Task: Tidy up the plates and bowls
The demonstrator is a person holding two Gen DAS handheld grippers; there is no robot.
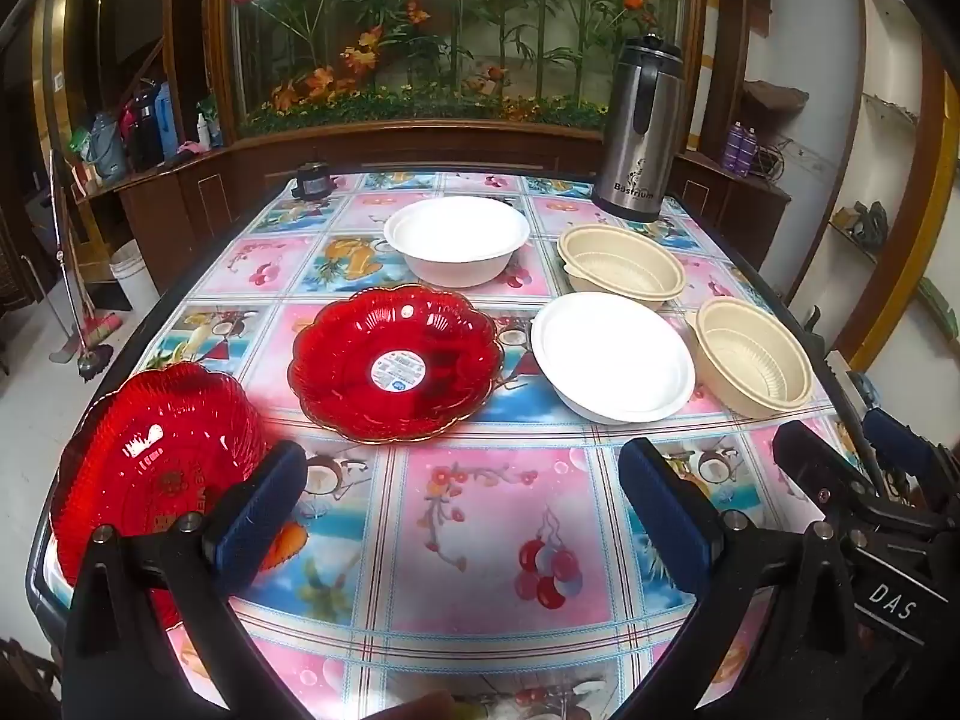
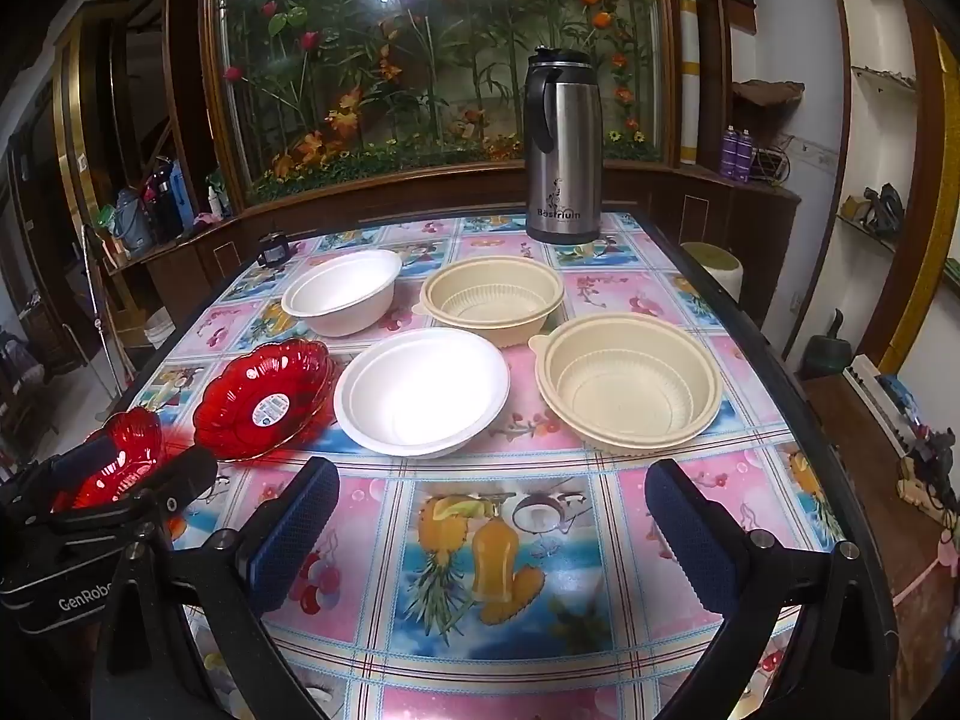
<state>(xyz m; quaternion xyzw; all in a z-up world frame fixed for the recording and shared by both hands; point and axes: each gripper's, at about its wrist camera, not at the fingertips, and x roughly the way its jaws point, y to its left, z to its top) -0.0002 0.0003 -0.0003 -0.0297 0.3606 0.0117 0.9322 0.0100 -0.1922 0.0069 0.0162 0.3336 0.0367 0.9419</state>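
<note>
Progress appears nil to minimal — nothing on the worktop (image 2: 510,540) is stacked or grouped by kind yet. Six pieces lie singly on the patterned cloth: two red plates, two white bowls, two beige bowls. The near red plate (image 1: 162,468) sits at the left front edge, just beside the left gripper (image 1: 462,516); the second red plate (image 1: 393,360) lies further in, near the centre. The near white bowl (image 2: 420,390) stands just beside it, the far white bowl (image 2: 342,291) behind. The near beige bowl (image 2: 627,381) is at the right, the far beige bowl (image 2: 492,297) behind it, close to the steel flask (image 2: 561,144).

Left gripper: jaws spread wide, holding nothing. Right gripper (image 2: 489,534): jaws likewise apart and empty, hovering above bare cloth short of the bowls.

Remaining, by my judgement — all three pairings: plate onto plate, white into white, beige into beige.
</note>
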